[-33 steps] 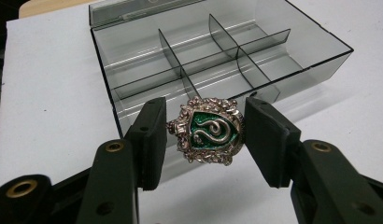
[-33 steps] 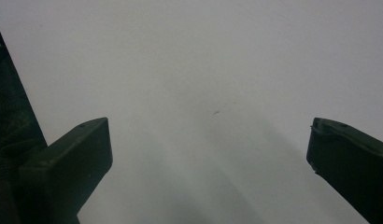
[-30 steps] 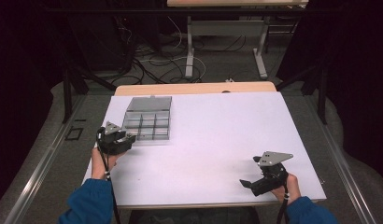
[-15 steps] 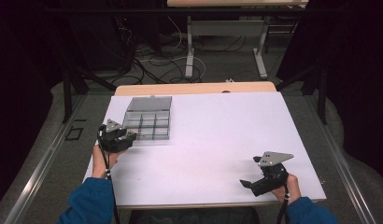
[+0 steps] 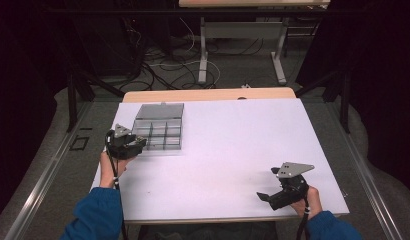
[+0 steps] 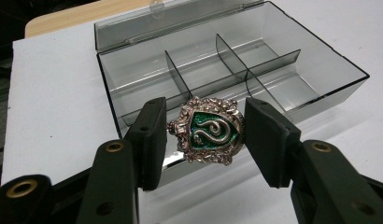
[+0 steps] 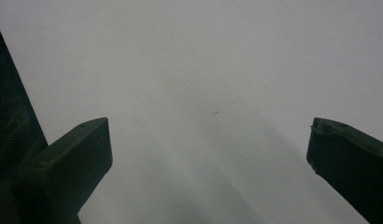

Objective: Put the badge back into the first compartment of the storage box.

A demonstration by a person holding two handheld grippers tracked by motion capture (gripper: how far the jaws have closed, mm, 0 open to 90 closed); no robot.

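Nearest, right gripper (image 5: 273,196) at table's (image 5: 233,145) front right, jaws spread wide over bare white surface. Farther left, left gripper (image 6: 203,135) clamps a green serpent crest badge (image 6: 207,130) just before the open compartment box (image 6: 273,51).

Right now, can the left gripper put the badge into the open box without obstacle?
Probably yes. The left gripper holds the badge just before the box, whose lid is folded back, and the compartments look empty.
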